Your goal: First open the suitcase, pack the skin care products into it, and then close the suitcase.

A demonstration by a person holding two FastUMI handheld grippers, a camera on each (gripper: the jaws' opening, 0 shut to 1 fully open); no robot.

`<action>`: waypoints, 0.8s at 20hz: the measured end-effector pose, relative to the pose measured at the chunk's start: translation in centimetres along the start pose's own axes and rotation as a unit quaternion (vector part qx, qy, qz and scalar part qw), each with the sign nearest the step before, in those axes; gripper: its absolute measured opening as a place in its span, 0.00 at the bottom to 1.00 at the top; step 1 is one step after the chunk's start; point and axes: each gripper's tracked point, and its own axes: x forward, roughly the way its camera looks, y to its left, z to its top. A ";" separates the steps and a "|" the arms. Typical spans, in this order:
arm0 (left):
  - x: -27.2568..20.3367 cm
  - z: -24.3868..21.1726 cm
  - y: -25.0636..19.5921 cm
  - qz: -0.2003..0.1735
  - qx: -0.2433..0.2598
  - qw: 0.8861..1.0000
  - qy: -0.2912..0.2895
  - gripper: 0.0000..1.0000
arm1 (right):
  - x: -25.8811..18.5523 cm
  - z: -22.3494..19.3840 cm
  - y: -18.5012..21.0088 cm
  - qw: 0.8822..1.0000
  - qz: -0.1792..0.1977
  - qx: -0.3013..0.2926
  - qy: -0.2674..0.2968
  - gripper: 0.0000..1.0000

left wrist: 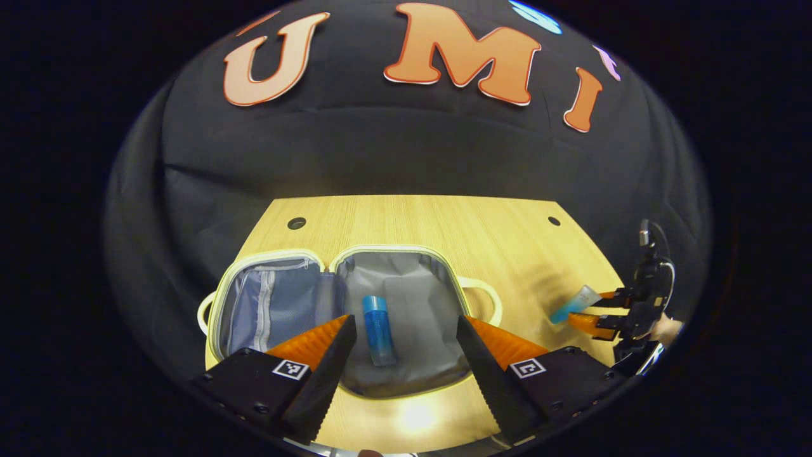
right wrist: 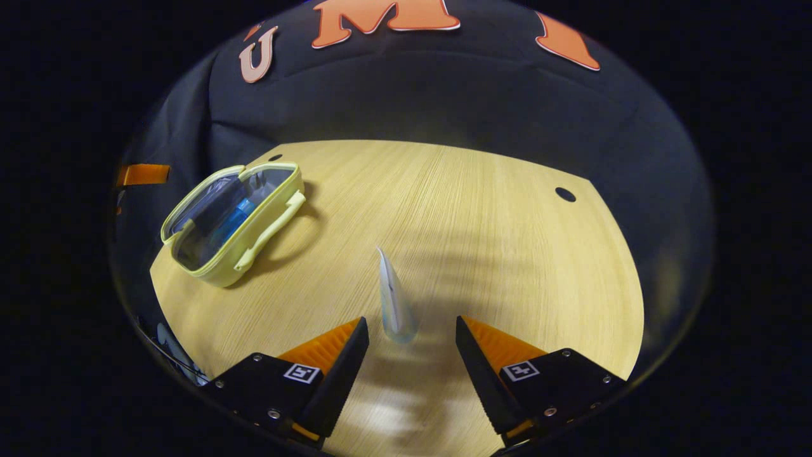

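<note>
Pale yellow trim runs round the suitcase (left wrist: 342,317), which lies flat open on the wooden bench (left wrist: 444,235) with its grey lining showing. In the left gripper view the left tongs (left wrist: 406,330) hang spread wide just above the near edge of the case, holding nothing. A blue bottle (left wrist: 379,330) lies on the lining of the case's right half, lengthwise between the two fingers. The left half carries a zipped mesh pocket (left wrist: 273,304). A yellow handle loop (left wrist: 485,295) sticks out from the right side of the case.

To the far right of that view the right tongs (left wrist: 587,311) sit low over the bench with a small tube (left wrist: 574,304) at their tips, blue cap end pointing left.

In the right gripper view the right tongs (right wrist: 411,333) are also spread, and the pale tube (right wrist: 394,298) lies on the bench in the gap between the fingers, touching neither. The tube is blurred. The case (right wrist: 231,219) rests well apart at the far left, with the blue bottle (right wrist: 231,219) visible inside.
</note>
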 end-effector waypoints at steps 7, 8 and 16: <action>-3.1 -2.0 1.1 0.028 -0.035 0.999 -0.011 0.96 | 1.8 -1.0 0.7 0.999 0.032 -0.022 0.021 0.70; -3.4 -2.2 1.1 0.032 -0.037 0.999 -0.012 0.95 | 2.0 -1.1 0.4 0.999 0.030 -0.027 0.023 0.62; -6.3 -3.1 1.7 0.055 -0.038 0.998 -0.017 0.96 | 1.2 -1.2 0.9 0.998 0.037 -0.052 0.019 0.38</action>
